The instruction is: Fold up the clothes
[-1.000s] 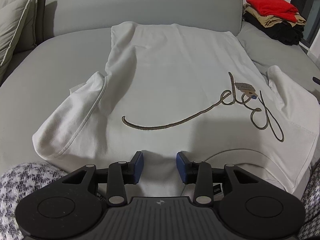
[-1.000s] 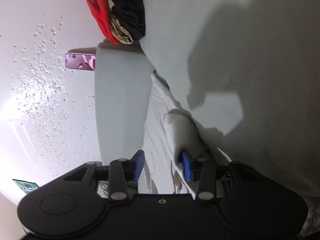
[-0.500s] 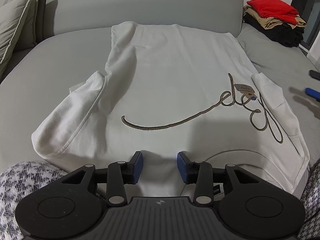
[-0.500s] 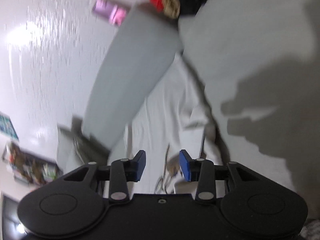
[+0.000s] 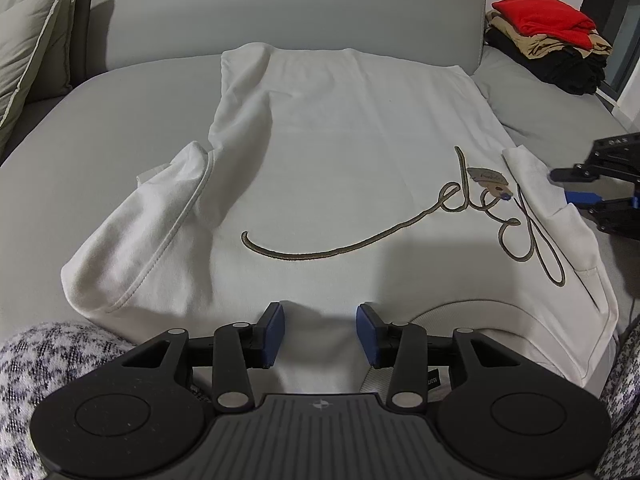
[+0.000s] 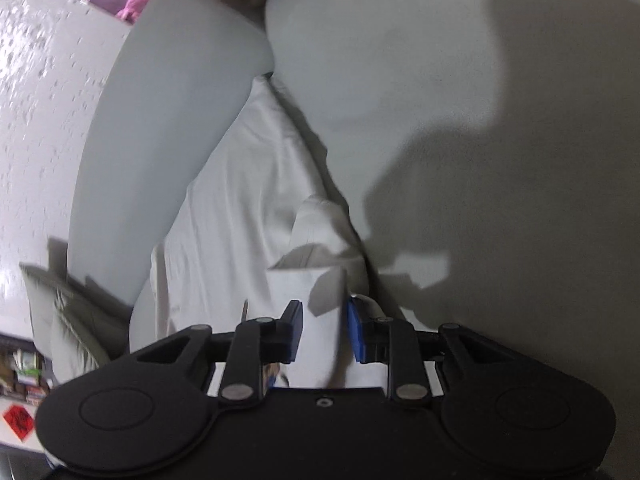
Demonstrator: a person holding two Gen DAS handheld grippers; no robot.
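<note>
White T-shirt (image 5: 360, 168) lies lengthwise, hem toward sofa backrest (image 5: 288, 12).

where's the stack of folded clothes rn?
Left wrist view, top right: the stack of folded clothes sits on the grey sofa beside the backrest end, beyond the white t-shirt.

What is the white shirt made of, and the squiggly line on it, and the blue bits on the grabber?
The shirt looks like soft matte knit cotton: it creases, drapes, and has stitched hems. The squiggle seems raised olive embroidery or cord, though that's hard to be sure of. The left gripper has blue pads that look like dull rubber on black hard plastic.
</note>
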